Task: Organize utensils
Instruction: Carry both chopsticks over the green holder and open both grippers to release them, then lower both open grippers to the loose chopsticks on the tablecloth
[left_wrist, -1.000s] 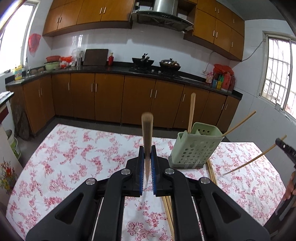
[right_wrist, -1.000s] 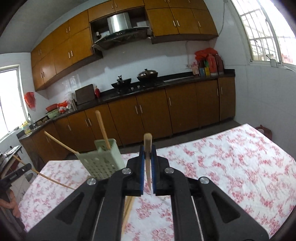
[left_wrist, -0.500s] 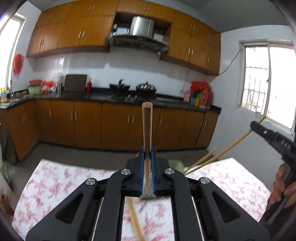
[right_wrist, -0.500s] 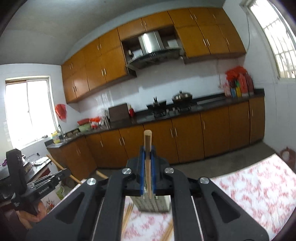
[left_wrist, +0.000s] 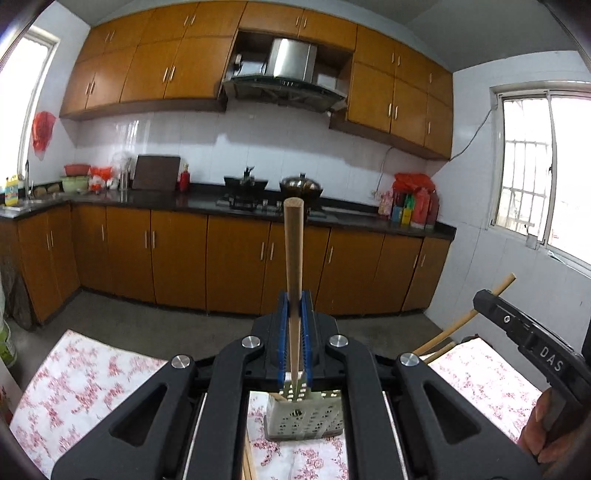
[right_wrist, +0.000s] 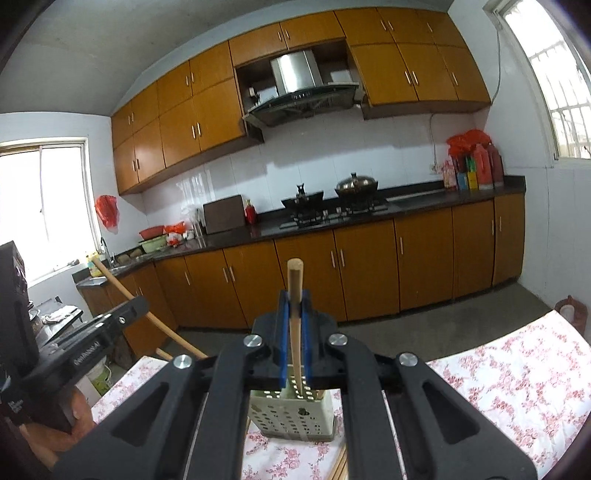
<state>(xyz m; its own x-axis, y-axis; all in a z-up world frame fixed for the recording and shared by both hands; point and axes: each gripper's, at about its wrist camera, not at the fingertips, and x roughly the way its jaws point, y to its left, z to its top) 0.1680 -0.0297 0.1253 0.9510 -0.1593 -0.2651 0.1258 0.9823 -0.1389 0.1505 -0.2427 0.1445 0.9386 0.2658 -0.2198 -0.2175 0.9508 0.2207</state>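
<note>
My left gripper (left_wrist: 293, 301) is shut on a wooden chopstick (left_wrist: 293, 258) that stands upright between its blue pads, its lower end over the pale green perforated utensil holder (left_wrist: 304, 421) on the floral tablecloth. My right gripper (right_wrist: 294, 301) is likewise shut on another chopstick (right_wrist: 295, 295), held above the same holder (right_wrist: 291, 415). Each gripper shows in the other's view: the right one (left_wrist: 480, 295) with its chopstick (left_wrist: 465, 319) at the right edge, the left one (right_wrist: 142, 301) with its chopstick (right_wrist: 147, 315) at the left.
Loose chopsticks (left_wrist: 247, 461) lie on the tablecloth (left_wrist: 92, 380) near the holder, and more chopsticks (right_wrist: 340, 463) show under my right gripper. Behind the table run kitchen cabinets and a dark counter (left_wrist: 207, 203) with a stove. A person's hand (left_wrist: 539, 435) holds the right gripper.
Both grippers have risen with their chopsticks and closed in over the holder, which has dropped low in both views. Less of the table shows now.
</note>
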